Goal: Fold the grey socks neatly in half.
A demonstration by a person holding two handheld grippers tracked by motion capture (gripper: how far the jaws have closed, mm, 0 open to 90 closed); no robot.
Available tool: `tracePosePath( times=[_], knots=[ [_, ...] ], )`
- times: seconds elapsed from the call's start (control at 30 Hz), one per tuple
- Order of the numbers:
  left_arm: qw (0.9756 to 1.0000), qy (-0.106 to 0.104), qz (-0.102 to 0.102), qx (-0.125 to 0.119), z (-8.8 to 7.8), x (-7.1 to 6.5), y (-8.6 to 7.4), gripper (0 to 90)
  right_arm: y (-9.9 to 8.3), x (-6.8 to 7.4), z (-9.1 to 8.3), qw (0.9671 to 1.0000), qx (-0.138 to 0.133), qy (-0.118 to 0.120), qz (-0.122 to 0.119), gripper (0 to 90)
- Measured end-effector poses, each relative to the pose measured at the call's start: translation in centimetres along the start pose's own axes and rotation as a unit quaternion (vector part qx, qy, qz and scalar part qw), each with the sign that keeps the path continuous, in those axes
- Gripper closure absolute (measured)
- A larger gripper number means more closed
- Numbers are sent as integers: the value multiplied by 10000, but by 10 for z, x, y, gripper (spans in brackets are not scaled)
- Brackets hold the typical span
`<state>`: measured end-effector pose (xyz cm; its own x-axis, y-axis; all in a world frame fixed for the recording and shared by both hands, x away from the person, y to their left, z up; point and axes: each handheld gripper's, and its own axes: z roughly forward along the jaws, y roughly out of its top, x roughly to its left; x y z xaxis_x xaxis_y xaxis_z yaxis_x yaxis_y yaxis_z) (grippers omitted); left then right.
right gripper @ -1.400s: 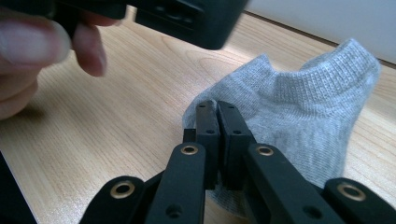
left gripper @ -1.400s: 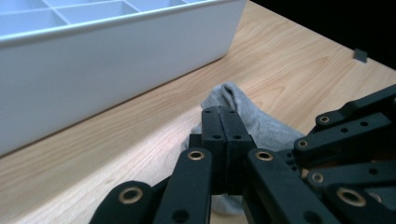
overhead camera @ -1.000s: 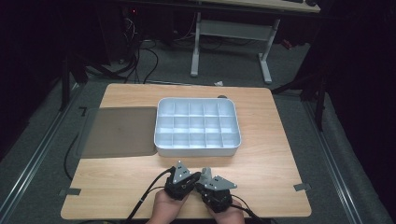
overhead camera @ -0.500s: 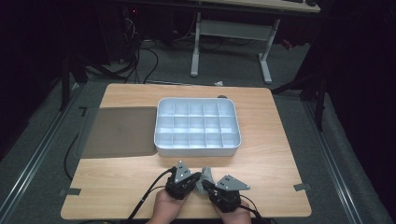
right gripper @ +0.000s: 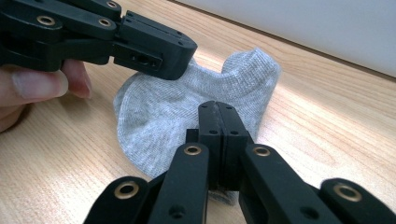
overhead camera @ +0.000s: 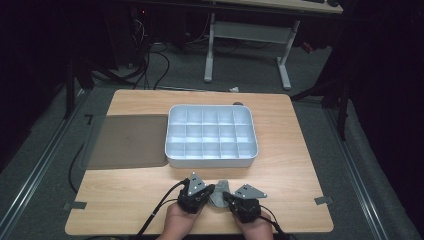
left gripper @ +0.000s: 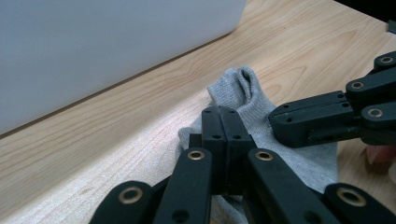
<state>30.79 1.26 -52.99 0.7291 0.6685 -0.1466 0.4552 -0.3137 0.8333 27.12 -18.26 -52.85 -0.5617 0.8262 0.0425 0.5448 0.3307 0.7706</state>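
In the left gripper view the jaws of the left gripper point(left gripper: 227, 126) are seen pressed together over the near edge of a small grey sock point(left gripper: 261, 116), with knit fabric showing on both sides of them; whether cloth is actually pinched between the pads cannot be told. In the right gripper view the right gripper point(right gripper: 219, 122) is likewise shown with its jaws together at the lower centre of the frame, set on the near edge of the same sock, and again a pinch of fabric cannot be confirmed. The sock is laid flat on the wooden table point(overhead camera: 125, 192), its cuff raised in a small fold toward the upper part of both gripper views. In the high view the sock is found at the lower centre of the frame, between the two grippers, just in front of a white compartment tray point(overhead camera: 211, 161) whose cells are seen empty. A flat brown mat point(overhead camera: 127, 141) is placed to the left of the tray, touching its side. Fingertips of a hand point(right gripper: 32, 86) are seen at the left edge of the right gripper view.
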Motion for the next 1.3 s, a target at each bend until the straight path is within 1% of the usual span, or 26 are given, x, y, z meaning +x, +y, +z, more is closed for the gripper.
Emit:
tracePosePath(
  times=[0.03,0.07,0.13,0.17,0.2,0.23,0.27,0.3,0.37,0.43,0.47,0.53,0.57,0.6,0.67,0.73,0.8,0.83,0.87,0.9,0.93,1.0,1.1,1.2,1.3],
  knots=[
    [10000,27,-24,-29,-1,0,1,897,0,0,0,10000,-9,9,0,900],
    [9999,45,-68,-87,-4,-1,2,849,-1,-1,0,10000,-16,20,-32,900],
    [9996,-9,-150,-222,-11,-4,5,768,-1,-2,0,10000,-12,51,-48,900],
    [9995,-60,-182,-270,-13,-6,7,764,-1,-3,0,9999,-1,76,-74,900],
    [9995,-60,-182,-270,-13,-6,7,760,-1,-3,0,9999,-1,76,-74,900],
    [9991,-236,-234,-272,-13,-12,8,752,0,-6,0,9998,41,161,-82,900],
    [9987,-350,-307,-220,-12,-14,8,747,0,-7,0,9997,36,196,-102,900],
    [9986,-410,-301,-119,-10,-17,7,746,0,-9,0,9997,32,207,-115,900],
    [9994,-308,-137,33,-5,-20,3,755,-1,-11,-1,9997,17,236,-105,900],
    [9998,-161,-47,147,-2,-21,0,788,-2,-13,-1,9997,-3,227,-92,900],
    [9998,-69,37,198,-2,-21,-1,806,-2,-13,-2,9997,-1,215,-83,900],
    [9995,93,182,220,-3,-23,-3,834,-3,-13,-2,9997,-2,210,-108,900],
    [9995,93,182,220,-3,-23,-3,839,-3,-13,-2,9997,-2,216,-107,900],
    [9993,185,219,240,-5,-24,-4,843,-3,-13,-2,9997,-7,231,-99,900],
    [9991,250,254,217,-8,-25,-4,853,-3,-13,-2,9997,-13,247,-91,900],
    [9990,288,289,196,-9,-25,-4,868,-3,-13,-3,9996,-23,271,-86,889],
    [9989,301,272,236,-8,-25,-5,886,-2,-13,-4,9994,-69,342,-84,863],
    [9989,301,272,236,-8,-25,-5,895,-2,-13,-4,9994,-69,342,-84,863],
    [9986,329,290,291,-7,-25,-6,900,-1,-14,-9,9992,-183,364,42,821],
    [9986,329,290,291,-7,-25,-6,900,-1,-14,-9,9992,-183,364,42,821],
    [9984,342,323,317,-5,-24,-8,900,0,-17,-15,9989,-260,325,199,778],
    [9984,348,311,310,-5,-24,-9,900,-1,-20,-18,9985,-295,278,364,727],
    [9986,318,293,316,-5,-24,-9,900,-3,-22,-17,9976,-204,318,587,651],
    [9986,326,281,319,-6,-24,-10,900,-4,-19,-11,9967,-67,430,678,576],
    [9988,312,227,313,-8,-23,-11,900,-6,-18,-8,9960,59,425,784,548]
  ],
)
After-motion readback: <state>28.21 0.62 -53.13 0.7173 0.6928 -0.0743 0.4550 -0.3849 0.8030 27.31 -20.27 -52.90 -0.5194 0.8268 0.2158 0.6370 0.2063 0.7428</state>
